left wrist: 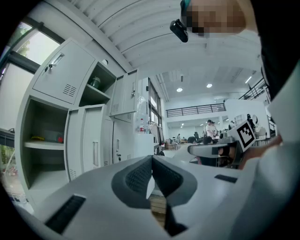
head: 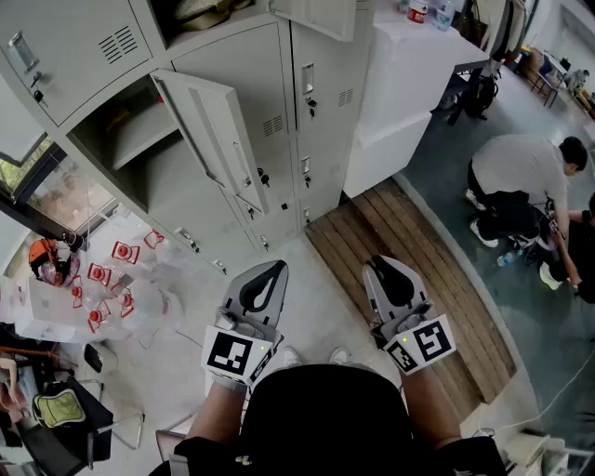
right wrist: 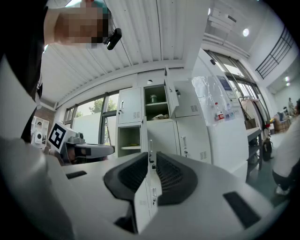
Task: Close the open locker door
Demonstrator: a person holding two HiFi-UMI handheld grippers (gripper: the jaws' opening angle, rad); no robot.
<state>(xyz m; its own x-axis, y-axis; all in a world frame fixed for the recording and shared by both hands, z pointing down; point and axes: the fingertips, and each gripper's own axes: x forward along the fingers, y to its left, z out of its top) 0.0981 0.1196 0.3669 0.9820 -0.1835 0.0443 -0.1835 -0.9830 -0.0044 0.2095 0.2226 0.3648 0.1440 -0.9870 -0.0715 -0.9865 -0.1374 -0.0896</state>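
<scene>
The grey lockers fill the upper left of the head view. One locker door [head: 209, 139] stands swung out, and its compartment [head: 130, 139] shows a shelf inside. Both grippers hang low in front of me, well short of that door. My left gripper [head: 279, 268] is shut with its tips touching and nothing in it [left wrist: 152, 159]. My right gripper [head: 379, 264] is beside it, jaws drawn together to a thin slit, empty [right wrist: 150, 157]. In the right gripper view the open door [right wrist: 148, 138] lies edge-on straight past the jaws, with the compartment [right wrist: 130, 138] to its left.
A second locker door [head: 325, 14] hangs open higher up. A white cabinet [head: 409, 93] stands right of the lockers, with a strip of wooden planks [head: 418, 270] on the floor. People [head: 521, 177] crouch at far right. A table [head: 139, 325] with red items sits at left.
</scene>
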